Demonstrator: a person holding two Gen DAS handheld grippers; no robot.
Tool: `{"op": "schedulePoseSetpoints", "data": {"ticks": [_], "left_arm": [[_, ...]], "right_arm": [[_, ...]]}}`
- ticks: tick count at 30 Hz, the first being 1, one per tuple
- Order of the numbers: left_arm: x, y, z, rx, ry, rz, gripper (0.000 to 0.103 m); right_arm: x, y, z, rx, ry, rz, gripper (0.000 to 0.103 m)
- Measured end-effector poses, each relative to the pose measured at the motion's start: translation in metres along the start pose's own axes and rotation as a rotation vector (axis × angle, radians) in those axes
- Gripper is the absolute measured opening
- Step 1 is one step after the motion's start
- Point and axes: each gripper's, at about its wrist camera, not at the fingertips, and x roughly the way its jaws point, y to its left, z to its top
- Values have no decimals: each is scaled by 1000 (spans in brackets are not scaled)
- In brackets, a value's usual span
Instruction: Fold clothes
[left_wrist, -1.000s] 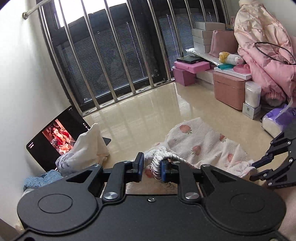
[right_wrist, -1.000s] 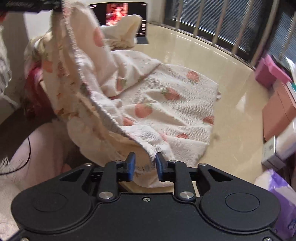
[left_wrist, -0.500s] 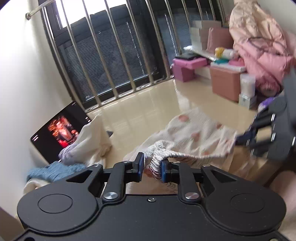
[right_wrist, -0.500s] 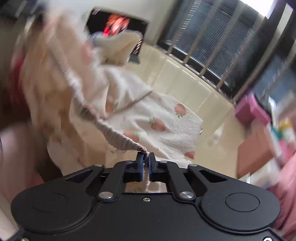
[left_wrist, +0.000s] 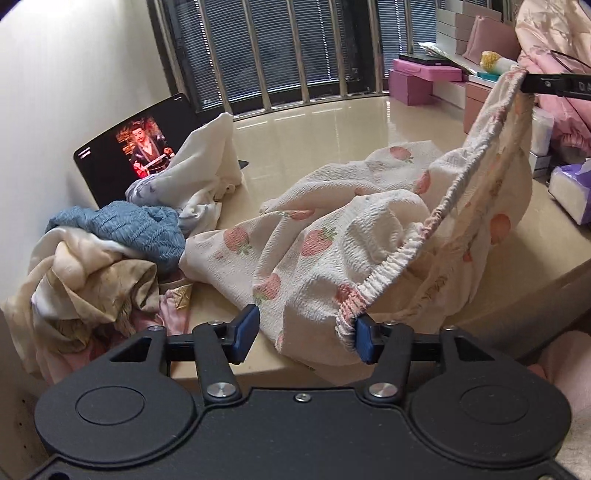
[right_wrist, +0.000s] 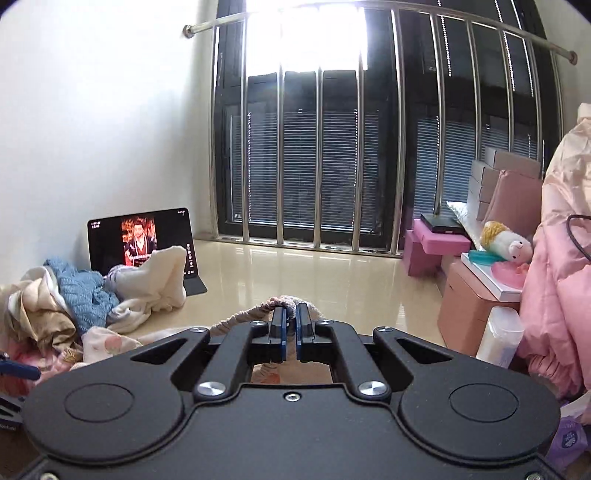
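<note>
Left gripper (left_wrist: 304, 334): our fingers stand wide apart, released. The gathered elastic waistband (left_wrist: 402, 254) of the cream strawberry-print crinkle garment (left_wrist: 325, 236) lies against the inner face of the right-hand blue pad (left_wrist: 364, 341); the other pad touches nothing, so nothing is gripped here.

Right gripper (right_wrist: 290, 328): fingers clenched close together, pinching the waistband (right_wrist: 255, 310) of the same garment, which bunches up between and just over the blue pads. In the left wrist view this gripper shows as a black bar (left_wrist: 554, 85) at upper right, with the waistband strung taut from it down to our left gripper.

The garment's body sags between the two grippers and rests on the glossy beige tabletop (left_wrist: 332, 125), its lower part hanging over the near edge.

To the left, a heap of clothes: a blue knitted piece (left_wrist: 122, 229), crumpled cream and gold fabric (left_wrist: 85, 273), and a white garment (left_wrist: 207, 158) leaning against a black tablet (left_wrist: 122, 147) that is propped at the wall with a video on its screen.

Behind: steel window bars (right_wrist: 317, 158). At right: pink boxes (right_wrist: 436, 240) and a pink quilt (right_wrist: 557, 258).
</note>
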Motion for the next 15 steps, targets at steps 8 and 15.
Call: {"op": "schedulePoseSetpoints", "data": {"ticks": [8, 15], "left_arm": [[-12, 15, -11, -154, -87, -50, 23], [-29, 4, -38, -236, -89, -72, 16]], "right_arm": [[-2, -2, -38, -56, 96, -50, 5], [-27, 5, -90, -118, 246, -52, 5]]}}
